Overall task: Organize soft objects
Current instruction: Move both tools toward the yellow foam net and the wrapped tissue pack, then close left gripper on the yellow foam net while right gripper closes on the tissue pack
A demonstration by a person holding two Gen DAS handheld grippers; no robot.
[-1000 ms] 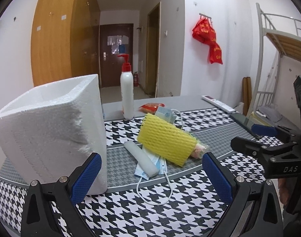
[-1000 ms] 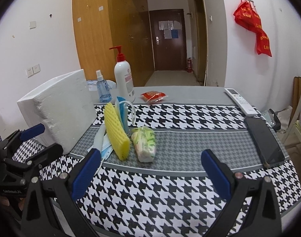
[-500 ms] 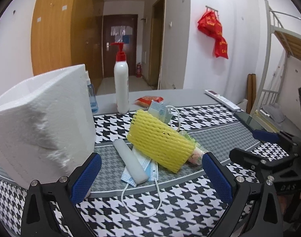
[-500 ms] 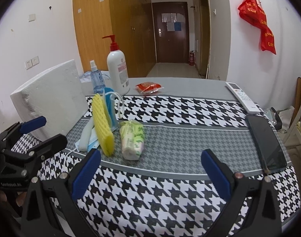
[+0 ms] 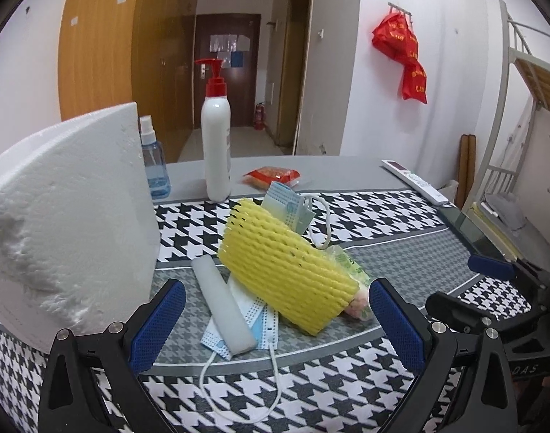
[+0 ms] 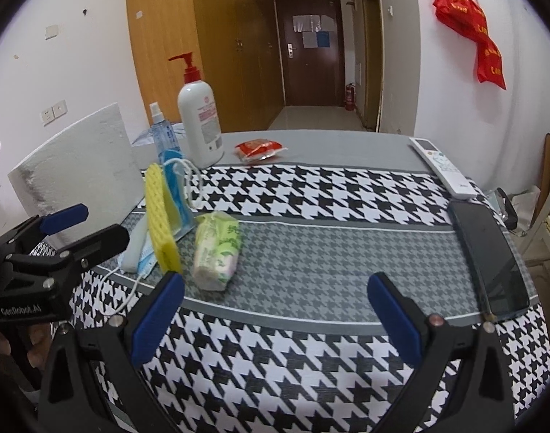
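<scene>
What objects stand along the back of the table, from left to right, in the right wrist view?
Blue spray bottle → white pump bottle → red snack packet → white remote control.

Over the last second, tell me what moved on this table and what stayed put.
Only the two grippers moved. The left gripper came closer to the soft pile, so the yellow foam net and white foam tube now look larger. The right gripper came forward toward the tissue pack. Both remain open and hold nothing. The face masks, styrofoam box and lotion bottle stayed in place.
</scene>
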